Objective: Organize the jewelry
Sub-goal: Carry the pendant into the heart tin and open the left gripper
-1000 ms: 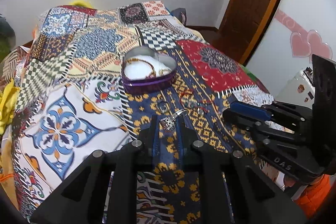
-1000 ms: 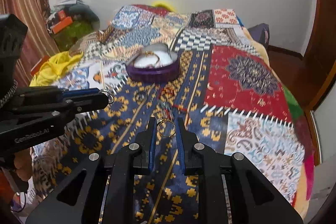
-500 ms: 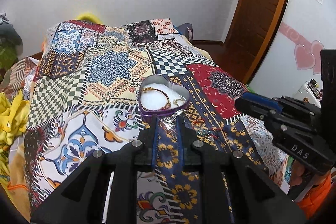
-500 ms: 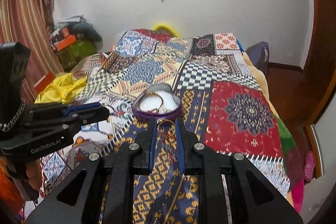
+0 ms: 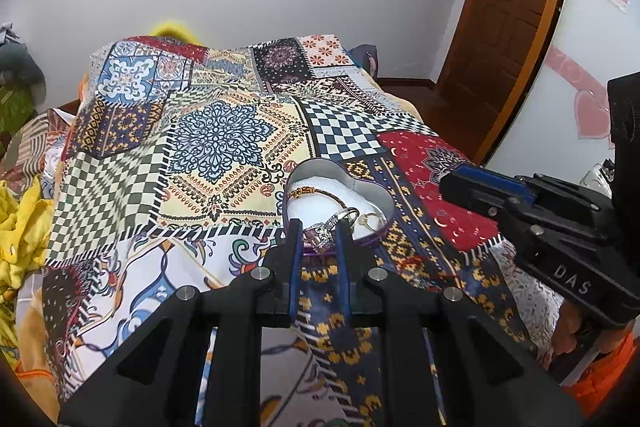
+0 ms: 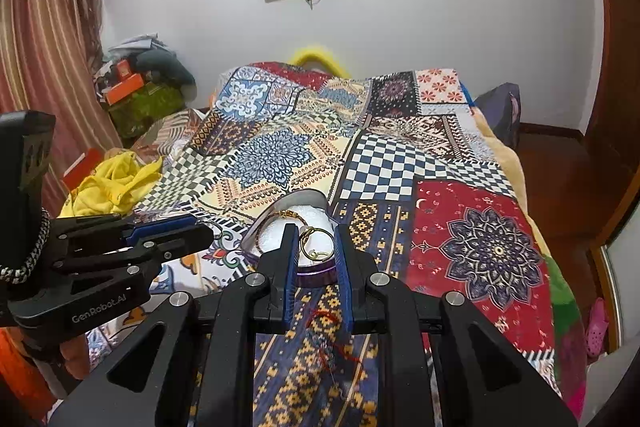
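Observation:
A heart-shaped purple tin (image 5: 382, 199) with white lining sits on the patchwork bedspread; it also shows in the right wrist view (image 6: 316, 273). A beaded bracelet (image 5: 310, 191) and a gold ring (image 5: 370, 219) lie inside. My left gripper (image 5: 319, 231) is shut on a silver stone ring (image 5: 326, 233), held over the tin's near rim. My right gripper (image 6: 316, 237) is shut on gold hoop rings (image 6: 316, 247), held above the tin. A red thread piece (image 6: 336, 347) lies on the bedspread below the right gripper.
The patchwork bedspread (image 5: 216, 143) covers the bed. Yellow cloth (image 6: 108, 187) lies at the left edge. A wooden door (image 5: 508, 15) stands right of the bed, clutter (image 6: 136, 87) in the far left corner. The right gripper body (image 5: 552, 239) is close beside the left.
Both grippers have risen off the bedspread with their jewelry and moved forward to the heart tin, which now lies right under their tips.

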A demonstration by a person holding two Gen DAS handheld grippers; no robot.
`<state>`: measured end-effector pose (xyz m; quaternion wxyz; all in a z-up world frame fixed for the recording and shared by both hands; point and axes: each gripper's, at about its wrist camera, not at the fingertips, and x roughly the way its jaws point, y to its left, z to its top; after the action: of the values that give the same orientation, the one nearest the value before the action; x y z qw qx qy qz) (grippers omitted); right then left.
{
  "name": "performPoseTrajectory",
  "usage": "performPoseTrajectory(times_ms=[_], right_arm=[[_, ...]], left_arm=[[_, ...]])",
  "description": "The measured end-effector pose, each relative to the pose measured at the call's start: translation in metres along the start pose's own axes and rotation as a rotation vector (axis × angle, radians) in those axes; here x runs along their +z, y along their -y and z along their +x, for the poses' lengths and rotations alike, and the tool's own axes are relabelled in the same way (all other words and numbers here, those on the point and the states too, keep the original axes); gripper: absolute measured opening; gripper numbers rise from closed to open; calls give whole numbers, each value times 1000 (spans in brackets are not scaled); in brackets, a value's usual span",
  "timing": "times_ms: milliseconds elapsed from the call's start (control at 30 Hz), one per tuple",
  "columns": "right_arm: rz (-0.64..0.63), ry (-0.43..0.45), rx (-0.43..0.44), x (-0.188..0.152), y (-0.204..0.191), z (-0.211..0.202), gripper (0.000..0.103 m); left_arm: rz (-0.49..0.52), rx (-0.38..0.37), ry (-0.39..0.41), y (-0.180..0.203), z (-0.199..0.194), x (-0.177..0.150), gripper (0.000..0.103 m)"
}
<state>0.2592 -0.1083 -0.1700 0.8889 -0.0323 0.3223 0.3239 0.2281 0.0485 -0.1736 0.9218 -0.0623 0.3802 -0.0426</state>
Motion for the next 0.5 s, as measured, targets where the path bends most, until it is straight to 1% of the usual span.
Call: performPoseTrajectory(times_ms=[200,267,500], right_arm=[[-11,-41,7,2,2,22,16],[4,-66,33,3,5,31,16],[-2,-111,49,10,5,51,16]], left_arm=[[-11,-20,-42,-8,27,5,14],[-10,-21,-53,-10,35,8,14],[-14,-33,-75,-16,51,17,14]])
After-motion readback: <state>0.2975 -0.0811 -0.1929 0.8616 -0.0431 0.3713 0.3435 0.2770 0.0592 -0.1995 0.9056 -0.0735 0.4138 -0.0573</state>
